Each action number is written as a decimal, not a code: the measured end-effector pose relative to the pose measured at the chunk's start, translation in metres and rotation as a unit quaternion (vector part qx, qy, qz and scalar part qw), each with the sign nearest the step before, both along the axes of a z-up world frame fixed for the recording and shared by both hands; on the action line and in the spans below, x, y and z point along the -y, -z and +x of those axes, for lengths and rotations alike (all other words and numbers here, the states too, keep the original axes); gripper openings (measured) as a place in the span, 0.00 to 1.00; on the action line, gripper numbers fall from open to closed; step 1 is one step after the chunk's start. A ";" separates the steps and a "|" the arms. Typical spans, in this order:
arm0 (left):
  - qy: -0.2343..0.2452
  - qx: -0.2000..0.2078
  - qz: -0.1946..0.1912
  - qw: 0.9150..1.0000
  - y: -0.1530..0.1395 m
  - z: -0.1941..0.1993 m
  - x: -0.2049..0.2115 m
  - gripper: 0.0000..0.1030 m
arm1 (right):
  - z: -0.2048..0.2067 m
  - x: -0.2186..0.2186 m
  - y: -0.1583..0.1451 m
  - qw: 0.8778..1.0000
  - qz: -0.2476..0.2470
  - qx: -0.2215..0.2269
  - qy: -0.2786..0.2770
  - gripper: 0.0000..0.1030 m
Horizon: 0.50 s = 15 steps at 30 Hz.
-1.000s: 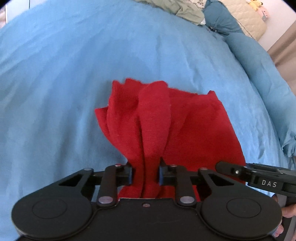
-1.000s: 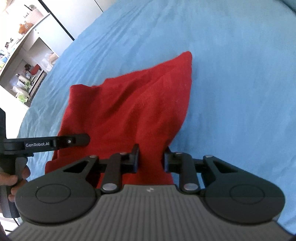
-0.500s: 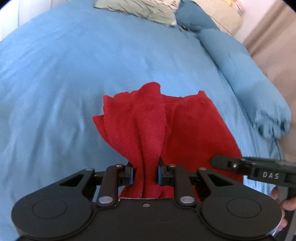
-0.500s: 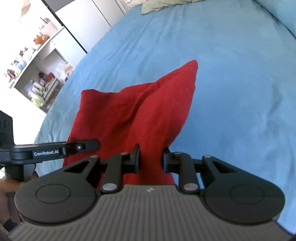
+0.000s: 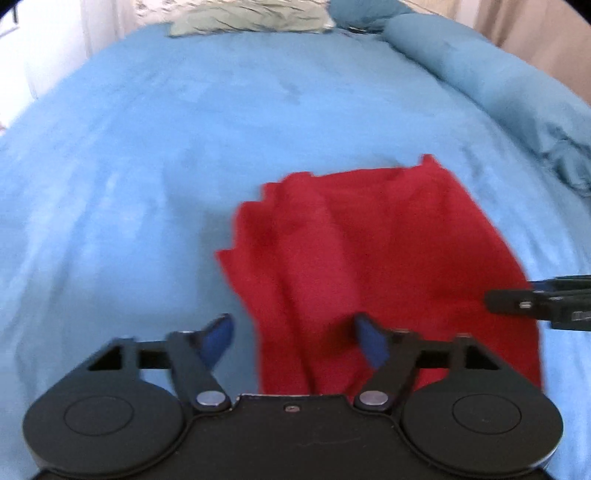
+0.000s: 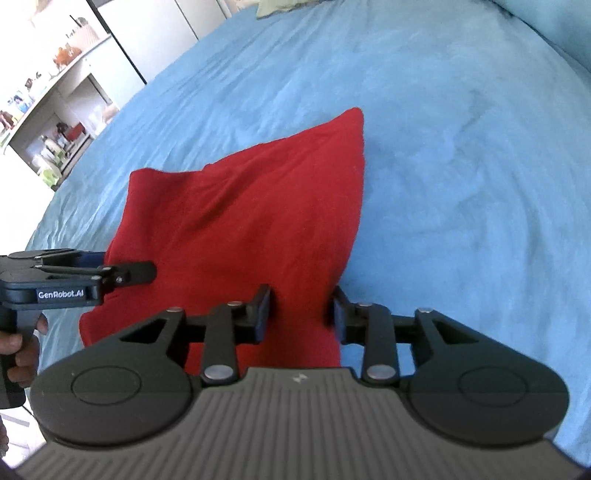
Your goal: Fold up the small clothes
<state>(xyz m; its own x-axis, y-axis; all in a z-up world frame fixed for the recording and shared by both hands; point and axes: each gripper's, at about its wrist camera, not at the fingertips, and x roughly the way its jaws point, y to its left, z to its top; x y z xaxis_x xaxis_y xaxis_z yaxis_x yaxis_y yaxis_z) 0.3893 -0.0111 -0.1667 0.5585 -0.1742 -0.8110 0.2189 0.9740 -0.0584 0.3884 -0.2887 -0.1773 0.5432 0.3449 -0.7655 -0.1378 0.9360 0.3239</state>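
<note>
Red knit cloth lying on a blue bed, one gripper spread wide, one close around a fold.

Nearest the left wrist camera, the left gripper [image 5: 291, 339] stands spread wide, its blue pads [image 5: 218, 338] apart and gripping nothing, while the soft red knitted garment [image 5: 369, 258] lies loose between and beyond them. In the right wrist view the right gripper [image 6: 301, 310] straddles a bunched edge of the same garment [image 6: 251, 218]; whether it actually pinches the fabric I cannot tell. The garment rests on the light blue bedspread [image 5: 147, 147], with a pale green pillow [image 5: 251, 18] far off at the head. The cloth looks light, limp and unslippery; it will likely sag and bunch, so corners or hem edges seem the best hold.
</note>
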 end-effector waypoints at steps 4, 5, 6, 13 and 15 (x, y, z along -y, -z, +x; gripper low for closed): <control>-0.032 0.006 -0.021 0.999 -0.002 -0.007 -0.018 0.87 | -0.002 0.005 0.005 1.000 0.009 0.010 0.003 0.60; -0.040 0.013 -0.010 0.999 -0.002 -0.009 -0.019 0.91 | -0.001 0.006 0.003 1.000 0.013 0.012 0.001 0.60; -0.054 0.024 0.008 0.998 -0.002 -0.012 -0.021 0.93 | -0.004 0.006 -0.001 1.000 0.011 0.019 -0.002 0.61; -0.101 0.060 0.025 0.993 -0.012 -0.033 -0.029 0.92 | -0.041 0.008 -0.037 0.997 0.006 0.076 0.002 0.83; -0.109 0.081 0.031 0.990 -0.032 -0.053 -0.025 0.92 | -0.060 0.007 -0.055 0.995 -0.004 0.096 0.007 0.83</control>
